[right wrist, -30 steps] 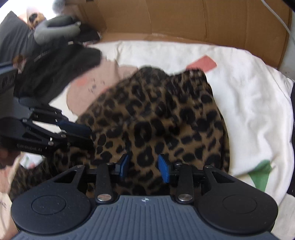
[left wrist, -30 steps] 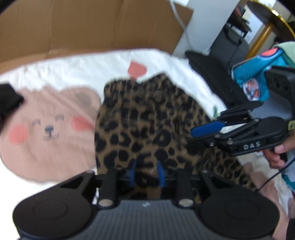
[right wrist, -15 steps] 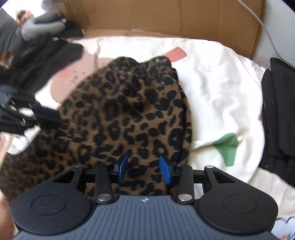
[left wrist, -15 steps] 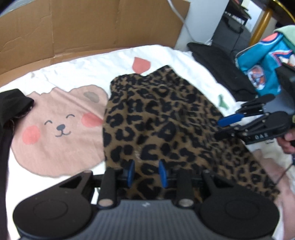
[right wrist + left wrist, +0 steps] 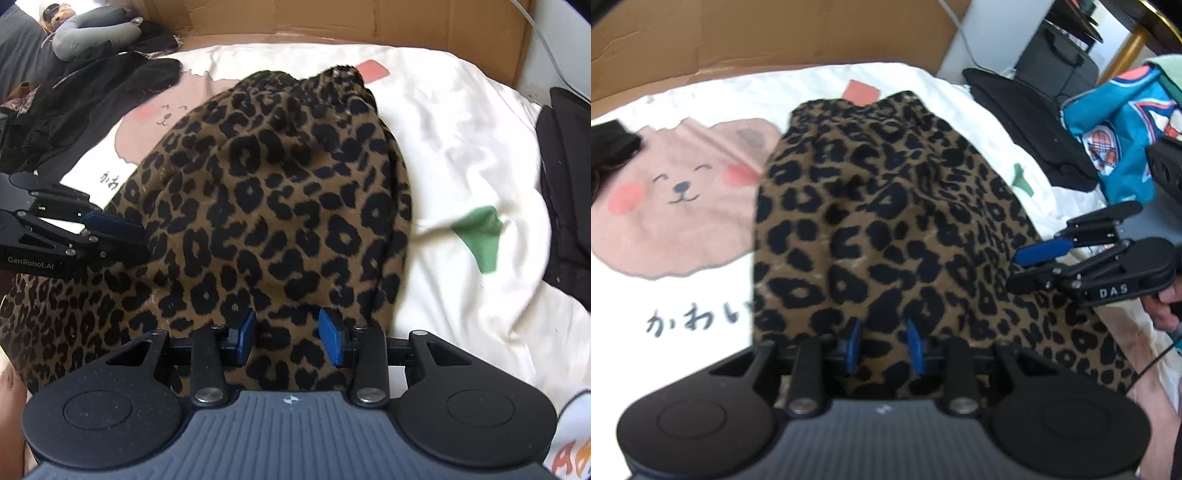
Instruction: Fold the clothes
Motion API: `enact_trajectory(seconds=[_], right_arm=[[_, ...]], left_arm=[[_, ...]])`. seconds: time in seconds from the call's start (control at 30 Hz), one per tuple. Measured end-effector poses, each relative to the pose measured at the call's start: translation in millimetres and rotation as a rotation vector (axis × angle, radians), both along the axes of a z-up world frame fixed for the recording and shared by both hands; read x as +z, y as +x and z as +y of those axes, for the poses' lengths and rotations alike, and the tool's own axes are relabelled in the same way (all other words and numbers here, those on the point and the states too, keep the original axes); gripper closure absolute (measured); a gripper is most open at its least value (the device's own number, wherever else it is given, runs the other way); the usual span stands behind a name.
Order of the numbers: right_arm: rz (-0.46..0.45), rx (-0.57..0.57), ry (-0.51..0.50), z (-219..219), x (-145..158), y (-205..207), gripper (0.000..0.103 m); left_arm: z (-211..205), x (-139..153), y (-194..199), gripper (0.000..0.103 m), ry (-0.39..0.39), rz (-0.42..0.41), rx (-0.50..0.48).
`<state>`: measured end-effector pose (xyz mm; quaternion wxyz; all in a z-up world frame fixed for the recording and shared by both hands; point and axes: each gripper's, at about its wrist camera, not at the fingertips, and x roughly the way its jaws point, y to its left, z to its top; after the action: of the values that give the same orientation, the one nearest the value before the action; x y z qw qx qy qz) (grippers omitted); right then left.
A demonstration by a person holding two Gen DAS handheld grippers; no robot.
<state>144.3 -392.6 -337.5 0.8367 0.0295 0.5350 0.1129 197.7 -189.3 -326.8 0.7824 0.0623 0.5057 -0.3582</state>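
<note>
Both grippers have drawn nearer, jaws open over the brown leopard-print fabric garment point(image 5: 273, 206), long axis running toward frame top

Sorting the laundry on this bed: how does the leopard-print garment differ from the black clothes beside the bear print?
The leopard garment is brown with black spots; the black clothes are plain dark. The leopard garment lies spread across the middle of the sheet, between both grippers' fingers; the black clothes sit bunched in a heap at the sheet's edge, untouched. Both rest on the same white sheet and partly cover its bear print.
</note>
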Motion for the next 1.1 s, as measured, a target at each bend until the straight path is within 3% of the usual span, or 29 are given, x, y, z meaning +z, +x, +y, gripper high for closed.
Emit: enact_trajectory(seconds=[0.13, 0.27, 0.4, 0.47, 0.57, 0.73, 1.0, 1.1], right_arm=[[0.007, -0.023, -0.022, -5, 1, -14, 0.058], [0.029, -0.063, -0.008, -15, 2, -33, 0.058], [0.053, -0.123, -0.011, -29, 4, -54, 0.058], [0.051, -0.16, 0.02, -38, 11, -65, 0.058], [0.051, -0.206, 0.055, -49, 21, -79, 0.058], [0.067, -0.255, 0.12, -57, 31, -99, 0.058], [0.135, -0.268, 0.208, -52, 24, -118, 0.059], [0.118, -0.289, 0.226, -53, 30, -119, 0.064]], left_arm=[[-15, 0, -8, 0.074, 0.005, -0.025, -0.045], [-16, -1, -22, 0.065, 0.008, -0.008, -0.066], [-10, 2, -34, 0.067, 0.01, 0.011, -0.072], [-7, 7, -39, 0.074, -0.008, 0.025, -0.067], [2, 24, -46, 0.074, -0.03, -0.005, -0.051], [36, 44, -45, 0.074, -0.025, -0.012, 0.065], [131, 73, -43, 0.074, 0.051, -0.011, 0.257], [166, 79, -48, 0.074, 0.071, 0.009, 0.338]])
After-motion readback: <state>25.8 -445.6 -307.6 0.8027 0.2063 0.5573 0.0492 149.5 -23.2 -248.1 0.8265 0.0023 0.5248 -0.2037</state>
